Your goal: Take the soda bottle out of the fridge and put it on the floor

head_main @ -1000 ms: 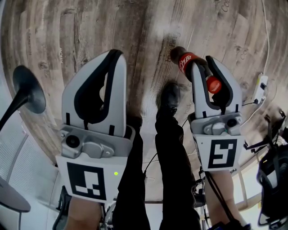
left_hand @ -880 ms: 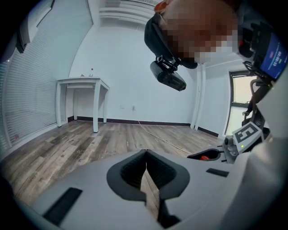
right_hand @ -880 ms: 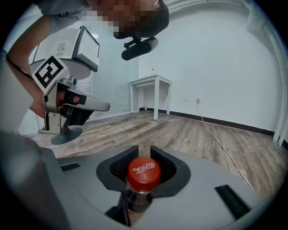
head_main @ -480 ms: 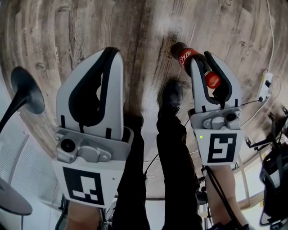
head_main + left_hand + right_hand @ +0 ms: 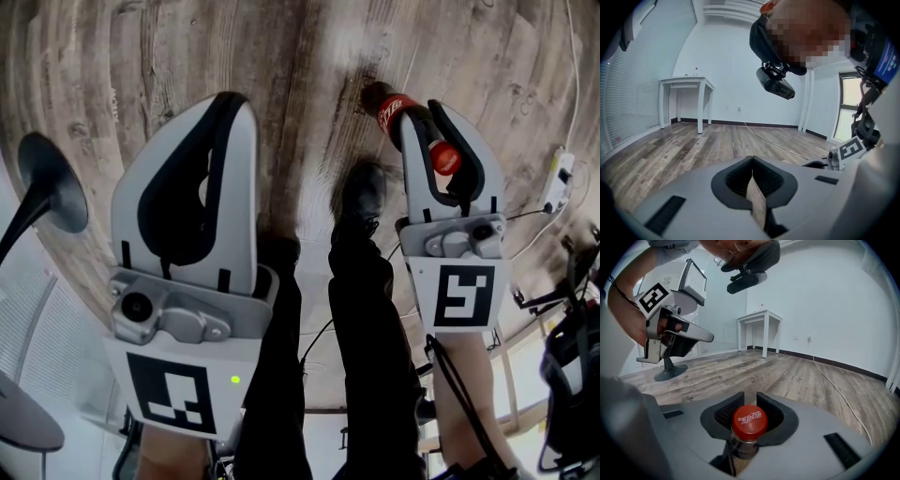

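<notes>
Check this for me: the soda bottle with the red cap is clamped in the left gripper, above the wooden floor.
Not quite. The soda bottle is clamped in the right gripper, not the left. The right gripper view shows its red cap between those jaws, above the wooden floor. The left gripper is shut with nothing in it.

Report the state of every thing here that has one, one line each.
soda bottle: cap on, tilted, gripped at the neck.
right gripper: jaws shut on the soda bottle.
left gripper: jaws together, nothing between them.
green light on the left gripper: lit.
</notes>
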`<action>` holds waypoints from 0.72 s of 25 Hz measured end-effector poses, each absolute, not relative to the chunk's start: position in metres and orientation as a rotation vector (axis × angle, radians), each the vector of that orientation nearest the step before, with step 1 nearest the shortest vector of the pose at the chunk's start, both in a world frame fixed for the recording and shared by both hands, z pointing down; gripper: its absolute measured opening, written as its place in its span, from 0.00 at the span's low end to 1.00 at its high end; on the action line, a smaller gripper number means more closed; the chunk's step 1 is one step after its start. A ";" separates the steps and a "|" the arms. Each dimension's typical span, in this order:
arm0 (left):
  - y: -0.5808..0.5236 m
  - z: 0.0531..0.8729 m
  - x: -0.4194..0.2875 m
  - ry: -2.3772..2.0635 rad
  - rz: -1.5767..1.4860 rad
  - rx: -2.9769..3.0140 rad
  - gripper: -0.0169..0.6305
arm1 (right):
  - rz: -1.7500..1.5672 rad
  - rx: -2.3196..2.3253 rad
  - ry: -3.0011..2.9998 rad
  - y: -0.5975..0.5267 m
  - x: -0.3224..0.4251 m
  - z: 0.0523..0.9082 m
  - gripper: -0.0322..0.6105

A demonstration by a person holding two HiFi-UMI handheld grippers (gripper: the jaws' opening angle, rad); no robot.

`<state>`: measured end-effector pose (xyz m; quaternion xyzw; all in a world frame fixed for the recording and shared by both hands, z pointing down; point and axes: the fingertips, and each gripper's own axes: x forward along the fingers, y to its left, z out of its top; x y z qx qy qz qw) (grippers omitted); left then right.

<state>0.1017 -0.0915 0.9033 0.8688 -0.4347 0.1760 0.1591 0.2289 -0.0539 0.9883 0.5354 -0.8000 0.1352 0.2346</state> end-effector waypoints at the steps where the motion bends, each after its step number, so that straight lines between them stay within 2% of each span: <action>1: -0.091 0.904 0.100 -1.244 0.505 2.483 0.05 | 0.372 1.468 -2.195 -0.054 0.228 0.991 0.20; 18: -0.085 0.904 0.089 -1.263 0.516 2.477 0.05 | 0.356 1.368 -2.178 -0.054 0.212 1.025 0.20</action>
